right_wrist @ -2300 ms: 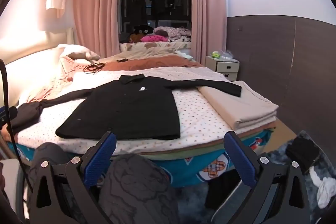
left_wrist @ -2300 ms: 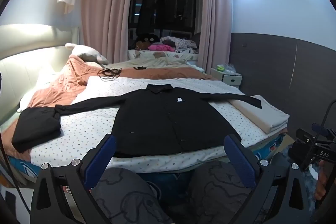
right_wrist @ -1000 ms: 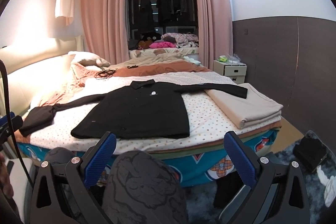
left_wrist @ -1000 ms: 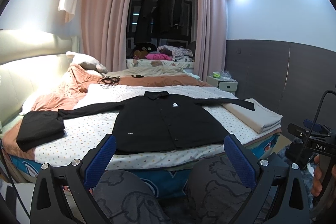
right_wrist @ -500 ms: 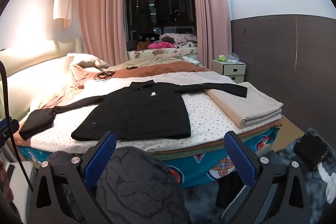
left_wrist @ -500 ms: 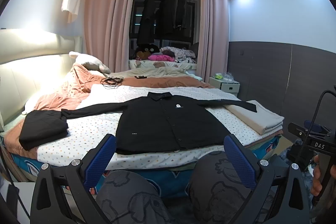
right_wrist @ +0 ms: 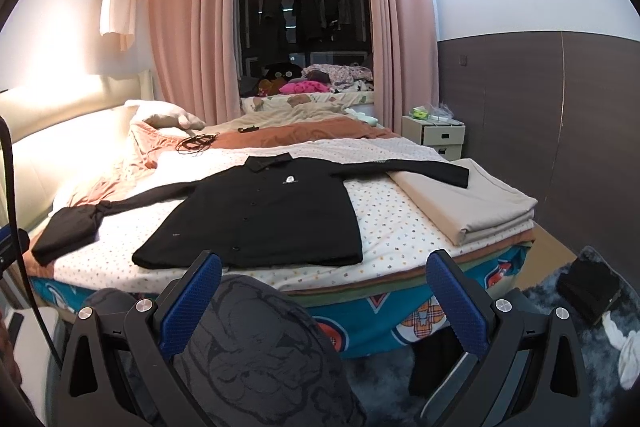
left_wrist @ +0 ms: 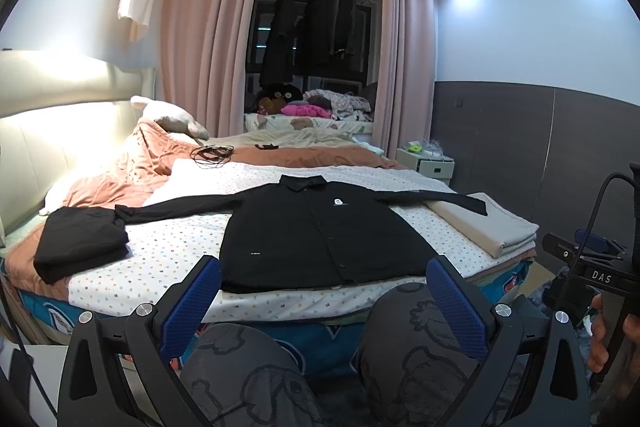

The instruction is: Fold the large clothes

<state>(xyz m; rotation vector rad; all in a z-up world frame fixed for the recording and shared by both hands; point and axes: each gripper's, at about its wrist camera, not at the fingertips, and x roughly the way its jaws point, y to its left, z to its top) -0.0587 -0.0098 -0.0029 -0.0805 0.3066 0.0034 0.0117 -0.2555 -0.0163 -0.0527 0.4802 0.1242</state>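
Observation:
A black long-sleeved shirt (left_wrist: 316, 235) (right_wrist: 264, 223) lies flat and face up on the spotted bedsheet, collar away from me, both sleeves spread wide. Its right sleeve end rests on a folded beige blanket (left_wrist: 496, 227) (right_wrist: 472, 203). Its left sleeve reaches a folded black garment (left_wrist: 80, 247) (right_wrist: 68, 231). My left gripper (left_wrist: 322, 291) is open and empty, held back from the bed's near edge above the person's knees. My right gripper (right_wrist: 322, 287) is likewise open with nothing between its blue pads, short of the bed.
The person's grey patterned trouser knees (left_wrist: 420, 339) (right_wrist: 260, 347) fill the foreground. An orange quilt (left_wrist: 132, 171) and a black cable coil (left_wrist: 212, 153) lie beyond the shirt. A white nightstand (right_wrist: 434, 133) stands by the dark wall. Dark clothes lie on the floor rug (right_wrist: 588, 287).
Both grippers have tilted up and drawn back slightly, so the bed sits lower and farther in view. The shirt has not moved, and both grippers stay open.

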